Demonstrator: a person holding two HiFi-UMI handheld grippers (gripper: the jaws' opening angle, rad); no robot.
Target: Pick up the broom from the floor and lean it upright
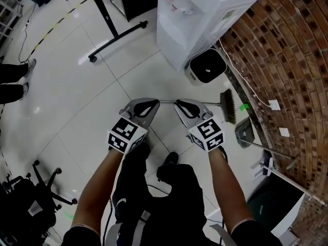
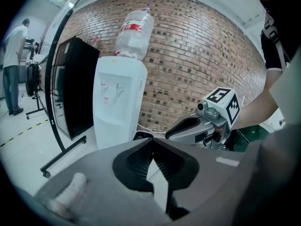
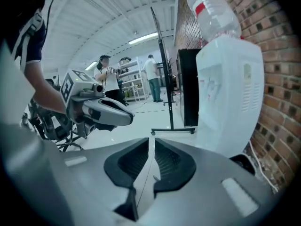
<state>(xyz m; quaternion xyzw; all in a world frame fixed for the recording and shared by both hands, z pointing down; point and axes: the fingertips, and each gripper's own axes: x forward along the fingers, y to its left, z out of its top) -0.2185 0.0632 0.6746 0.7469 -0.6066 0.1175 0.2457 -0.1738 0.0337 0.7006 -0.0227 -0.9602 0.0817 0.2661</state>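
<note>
Noted on the floor tiles: broom [image 1: 228,106], lying flat, not yet lifted. Bristle head out in front of the water dispenser [image 1: 197,19], handle running sideways from there and passing beneath both gripper tips in the head view.

Left gripper [image 1: 147,105]: held low over the handle's far end, on the side away from the dispenser. Closed tip to tip, nothing between. Right gripper [image 1: 183,105]: beside it on the dispenser side, nearer the bristles. Parted by a bare slit, empty. Both tilted downward, presumably to take the handle at two spots for a steady raise.

Dustpan [image 1: 245,132] just past the bristle head, farther from the dispenser. Small bin [image 1: 207,66] at the dispenser's foot.

Writing: none legible. Red band on the bottle [image 2: 134,32] atop the dispenser, print too small to read. Black-and-white square patterns on the gripper cubes, no lettering.
</note>
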